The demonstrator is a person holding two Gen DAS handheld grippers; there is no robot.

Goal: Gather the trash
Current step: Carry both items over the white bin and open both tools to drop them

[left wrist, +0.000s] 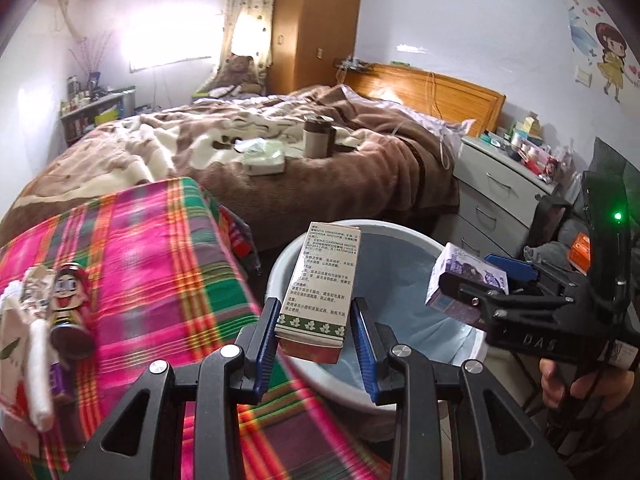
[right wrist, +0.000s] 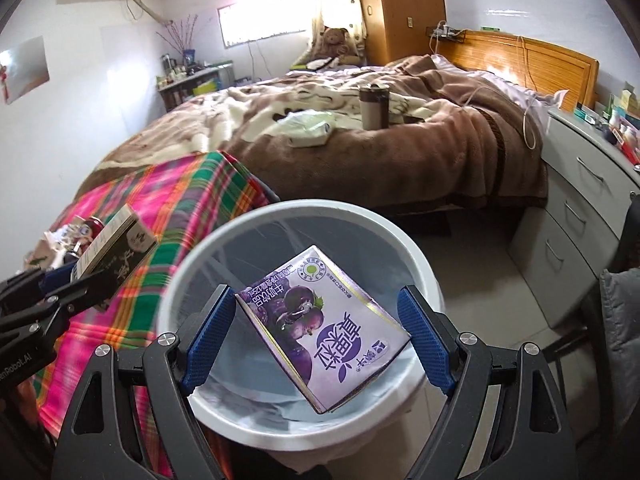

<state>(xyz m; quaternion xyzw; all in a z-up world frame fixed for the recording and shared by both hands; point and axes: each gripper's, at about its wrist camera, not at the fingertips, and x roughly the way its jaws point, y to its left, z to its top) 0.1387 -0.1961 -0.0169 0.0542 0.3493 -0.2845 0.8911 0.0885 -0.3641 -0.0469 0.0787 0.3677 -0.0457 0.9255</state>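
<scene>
My left gripper (left wrist: 316, 336) is clamped on a tall printed box (left wrist: 320, 284), held upright over the near rim of the white bin (right wrist: 404, 240). My right gripper (right wrist: 316, 340) pinches a purple drink carton (right wrist: 324, 328) (tilted, corner to corner) directly above the bin's mouth. More trash (left wrist: 52, 312) lies left of my left gripper on the plaid cloth (left wrist: 152, 248).

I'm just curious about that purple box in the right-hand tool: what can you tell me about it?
The purple carton looks like a small paperboard drink box, printed with dark plums, white Chinese lettering and a pale lilac border. It seems intact, tilted with one corner pointing down. The right gripper holds it between its blue pads, which press on opposite edges. It hangs over the open mouth of the white bin, above its pale liner and apart from it.
</scene>
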